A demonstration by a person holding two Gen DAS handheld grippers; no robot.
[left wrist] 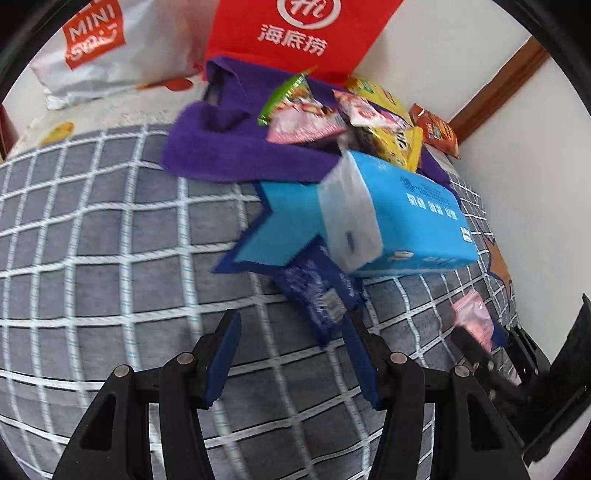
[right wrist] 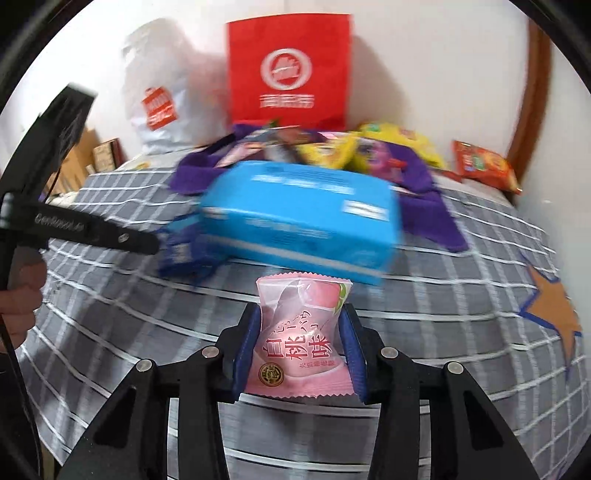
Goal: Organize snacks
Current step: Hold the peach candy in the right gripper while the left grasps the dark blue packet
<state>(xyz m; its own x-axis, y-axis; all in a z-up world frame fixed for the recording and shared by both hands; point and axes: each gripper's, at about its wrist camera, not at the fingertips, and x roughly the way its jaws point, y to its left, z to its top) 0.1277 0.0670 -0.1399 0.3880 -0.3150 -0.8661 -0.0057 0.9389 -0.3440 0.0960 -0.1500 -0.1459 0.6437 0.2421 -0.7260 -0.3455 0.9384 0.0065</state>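
Right gripper (right wrist: 301,343) clamps pink snack packet (right wrist: 301,332) | translucent, crimped, peach picture | left gripper (left wrist: 291,354) agape, empty

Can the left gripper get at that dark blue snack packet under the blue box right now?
Probably yes: the left gripper is open and empty, with the dark blue snack packet just ahead. The blue box covers only its far end.

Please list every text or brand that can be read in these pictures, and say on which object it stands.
"MINI": white bag
"Hi", "海底捞": red bag
"白桃味": pink snack packet in right gripper
"GenRobot.ai" (blurred): left gripper
Blue box, other snack packets: print too blurred.
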